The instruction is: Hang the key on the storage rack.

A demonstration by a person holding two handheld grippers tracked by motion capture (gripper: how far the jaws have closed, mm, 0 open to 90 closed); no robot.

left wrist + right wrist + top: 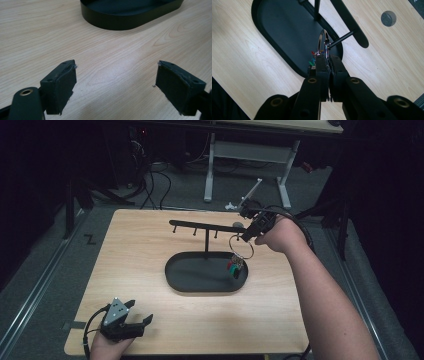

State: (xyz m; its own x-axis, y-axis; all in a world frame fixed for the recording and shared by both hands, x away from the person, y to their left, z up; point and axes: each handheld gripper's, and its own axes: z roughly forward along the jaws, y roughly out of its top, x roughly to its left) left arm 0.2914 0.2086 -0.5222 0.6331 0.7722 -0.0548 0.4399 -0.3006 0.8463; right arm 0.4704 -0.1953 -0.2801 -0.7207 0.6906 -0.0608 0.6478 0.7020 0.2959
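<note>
**Key ring held at the rack's end**

The right gripper (248, 236) pinched the key ring (241, 246) at centre-right, keys dangling over the black tray (175, 281). At lower left, the left gripper (134, 319) rested with jaws spread wide, holding nothing.

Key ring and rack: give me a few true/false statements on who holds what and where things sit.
1. The right gripper is shut on the key ring. True.
2. The left gripper is clamped on the rack. False: its jaws stand apart with nothing between them, low over the bare table near the person's edge.
3. The key ring lies flat in the tray. False: it hangs from the right gripper, with coloured tags dangling under it over the right end of the tray.
4. The post of the rack stands in the black oval tray. True.
</note>
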